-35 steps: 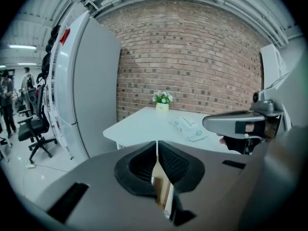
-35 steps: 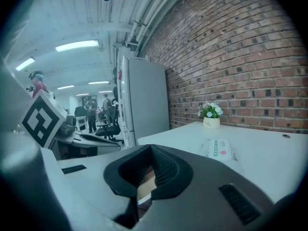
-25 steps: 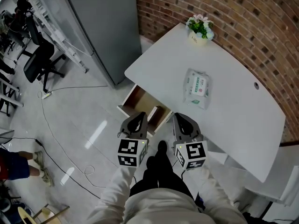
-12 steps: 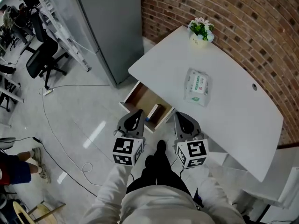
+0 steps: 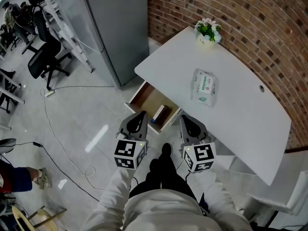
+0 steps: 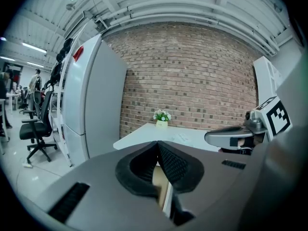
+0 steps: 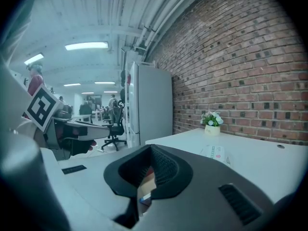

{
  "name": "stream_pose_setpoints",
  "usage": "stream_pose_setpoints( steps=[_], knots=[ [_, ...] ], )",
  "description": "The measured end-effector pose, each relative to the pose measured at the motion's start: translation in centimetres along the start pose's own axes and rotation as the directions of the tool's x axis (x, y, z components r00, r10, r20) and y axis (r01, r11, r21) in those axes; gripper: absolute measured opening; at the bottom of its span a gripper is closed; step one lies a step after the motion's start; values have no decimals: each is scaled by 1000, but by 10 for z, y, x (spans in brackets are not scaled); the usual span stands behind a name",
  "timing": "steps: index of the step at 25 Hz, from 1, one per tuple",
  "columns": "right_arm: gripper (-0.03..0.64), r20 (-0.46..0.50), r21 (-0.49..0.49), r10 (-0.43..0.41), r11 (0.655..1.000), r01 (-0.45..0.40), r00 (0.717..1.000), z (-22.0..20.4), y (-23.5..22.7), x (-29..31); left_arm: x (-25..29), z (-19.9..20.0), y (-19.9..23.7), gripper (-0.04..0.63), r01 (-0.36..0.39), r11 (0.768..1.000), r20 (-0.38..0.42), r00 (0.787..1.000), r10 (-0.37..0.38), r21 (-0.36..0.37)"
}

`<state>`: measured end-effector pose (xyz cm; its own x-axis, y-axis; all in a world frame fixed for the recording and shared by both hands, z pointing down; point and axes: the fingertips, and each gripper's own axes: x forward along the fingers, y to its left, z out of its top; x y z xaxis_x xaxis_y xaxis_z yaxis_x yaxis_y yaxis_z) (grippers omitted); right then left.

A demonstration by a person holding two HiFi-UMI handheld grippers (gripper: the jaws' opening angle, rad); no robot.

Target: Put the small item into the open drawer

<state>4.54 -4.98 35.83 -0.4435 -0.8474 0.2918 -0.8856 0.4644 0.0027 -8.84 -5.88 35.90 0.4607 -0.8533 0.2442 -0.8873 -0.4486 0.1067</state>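
The wooden drawer (image 5: 144, 98) stands pulled out from under the white table (image 5: 240, 114). A small box-like item (image 5: 159, 113), white and brown with a blue spot, lies inside it near the front. My left gripper (image 5: 141, 115) hovers just short of the drawer's front, shut and empty. My right gripper (image 5: 186, 120) hangs beside it at the table's edge, also shut with nothing in it. In the left gripper view the jaws (image 6: 157, 144) meet, with the drawer's wood (image 6: 160, 184) below them. In the right gripper view the jaws (image 7: 151, 148) are pressed together too.
A pack of wipes (image 5: 203, 85) lies on the table, and a small flower pot (image 5: 208, 31) stands at its far corner by the brick wall. A tall grey cabinet (image 5: 115, 28) stands to the left of the drawer. Office chairs (image 5: 41, 61) and a floor cable (image 5: 62, 153) are further left.
My left gripper has drawn back a little from the drawer, towards me and leftward, and more of the drawer's inside and the small item show. The right gripper has hardly moved.
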Motion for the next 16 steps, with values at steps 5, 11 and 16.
stream_pose_setpoints(
  steps=[5, 11, 16],
  knots=[
    [26, -11, 2, 2, 1000, -2, 1000, -5, 10, -2, -9, -3, 2, 17, 8, 1000, -7, 1000, -8, 2],
    [26, -9, -7, -2, 1000, 2, 1000, -2, 11, 0, -6, -1, 6, 17, 10, 1000, 3, 1000, -10, -4],
    [26, -14, 2, -9, 1000, 10, 1000, -6, 10, 1, -1, -5, 8, 17, 13, 1000, -2, 1000, -13, -19]
  ],
)
